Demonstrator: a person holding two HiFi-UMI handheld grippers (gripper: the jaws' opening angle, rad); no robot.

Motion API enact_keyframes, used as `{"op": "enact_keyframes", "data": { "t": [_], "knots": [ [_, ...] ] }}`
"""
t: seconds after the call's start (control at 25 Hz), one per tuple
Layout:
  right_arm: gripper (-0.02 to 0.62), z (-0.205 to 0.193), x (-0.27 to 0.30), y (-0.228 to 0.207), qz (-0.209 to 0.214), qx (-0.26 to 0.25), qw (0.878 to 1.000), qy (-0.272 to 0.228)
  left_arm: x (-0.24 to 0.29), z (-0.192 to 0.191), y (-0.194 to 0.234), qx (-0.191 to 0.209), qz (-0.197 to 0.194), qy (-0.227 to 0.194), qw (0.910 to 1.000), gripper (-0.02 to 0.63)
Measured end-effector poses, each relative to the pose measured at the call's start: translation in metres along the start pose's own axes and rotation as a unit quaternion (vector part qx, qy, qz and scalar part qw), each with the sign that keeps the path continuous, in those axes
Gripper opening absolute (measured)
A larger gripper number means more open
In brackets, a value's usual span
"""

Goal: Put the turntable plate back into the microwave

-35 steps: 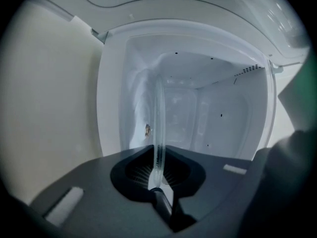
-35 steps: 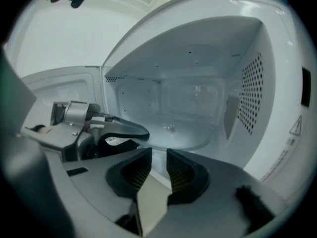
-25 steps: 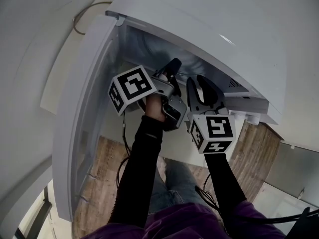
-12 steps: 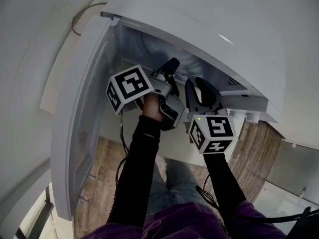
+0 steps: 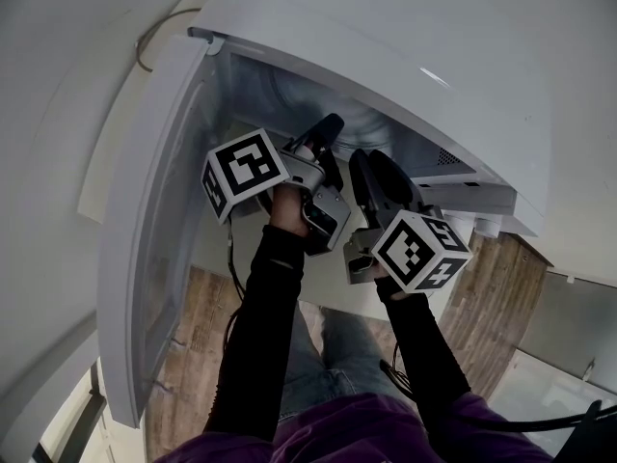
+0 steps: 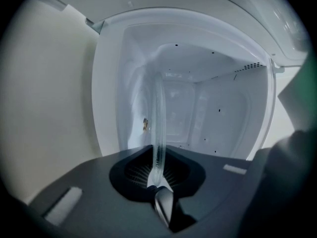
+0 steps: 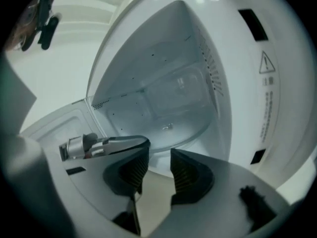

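Glass is what I'm dealing with: the turntable plate [image 6: 158,125] is clear, stiff and smooth. I'd judge it heavy enough to sag out of a one-sided pinch and brittle enough to chip if its rim knocks the white microwave [image 5: 405,37].

My left claw [image 6: 158,175] is clamped narrow on the plate's rim. In the left gripper view the plate shows edge-on, a thin line running from the pads at 6 o'clock up towards 12, into the open cavity [image 6: 208,113]. In the right gripper view the same disc lies flat in the cavity mouth at 12 o'clock. The left claw sits on the plate's rim at 9 o'clock, and a small fitting shows at the plate's middle. I cannot tell whether that fitting belongs to the plate or to the cavity floor beneath it.

My right claw [image 7: 154,171] is spreading its jaws with nothing between them, and the plate's near rim lies just past their tips. The door [image 5: 145,258] stands swung wide at 8 o'clock in the head view.

The rim is the only sensible place to grip, I think, with the pads set deep over the raised lip, not on the slick flat face. A second bite well round from the left one would share the weight and stop the disc tipping. I'd squeeze gently, since ribbed pads on glass can slip, and keep it level until it seats
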State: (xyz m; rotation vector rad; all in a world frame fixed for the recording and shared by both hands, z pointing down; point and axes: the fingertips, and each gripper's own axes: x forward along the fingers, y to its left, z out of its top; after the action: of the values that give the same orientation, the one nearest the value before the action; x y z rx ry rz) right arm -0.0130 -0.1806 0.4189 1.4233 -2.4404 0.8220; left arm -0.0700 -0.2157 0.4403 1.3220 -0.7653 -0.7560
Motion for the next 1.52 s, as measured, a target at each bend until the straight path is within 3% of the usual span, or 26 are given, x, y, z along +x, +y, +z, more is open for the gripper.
{"op": "enact_keyframes", "data": {
  "t": [0.16, 0.28, 0.4, 0.68, 0.92, 1.08, 1.36, 1.52],
  "knots": [
    [0.129, -0.002, 0.002, -0.003, 0.0, 0.107, 0.994, -0.007, -0.001, 0.0, 0.0, -0.001, 0.0, 0.0, 1.0, 0.025],
    [0.129, -0.006, 0.002, -0.004, 0.014, 0.189, 0.982, -0.02, -0.002, 0.001, 0.0, -0.012, -0.005, -0.004, 0.9999, 0.027],
    [0.129, -0.002, 0.003, -0.004, 0.035, 0.238, 0.97, -0.036, -0.001, 0.0, 0.002, -0.008, -0.004, 0.004, 1.0, 0.028],
    [0.123, -0.006, 0.001, -0.019, -0.002, 0.272, 0.962, -0.021, -0.002, -0.003, 0.003, -0.002, 0.001, 0.011, 0.9999, 0.029],
    [0.072, -0.005, 0.001, -0.022, 0.006, 0.361, 0.931, -0.06, -0.001, -0.006, 0.003, 0.008, 0.006, 0.023, 0.9997, 0.024],
    [0.058, -0.004, -0.003, -0.028, -0.009, 0.386, 0.919, -0.081, -0.001, -0.014, 0.004, -0.006, 0.001, 0.056, 0.9984, 0.023],
    [0.038, -0.013, -0.006, -0.045, -0.034, 0.441, 0.891, -0.101, -0.008, -0.035, 0.014, 0.013, 0.015, 0.126, 0.9918, 0.034],
    [0.035, -0.012, -0.009, -0.056, -0.049, 0.444, 0.887, -0.116, -0.009, -0.045, 0.017, 0.02, 0.013, 0.147, 0.9888, 0.041]
  ]
}}
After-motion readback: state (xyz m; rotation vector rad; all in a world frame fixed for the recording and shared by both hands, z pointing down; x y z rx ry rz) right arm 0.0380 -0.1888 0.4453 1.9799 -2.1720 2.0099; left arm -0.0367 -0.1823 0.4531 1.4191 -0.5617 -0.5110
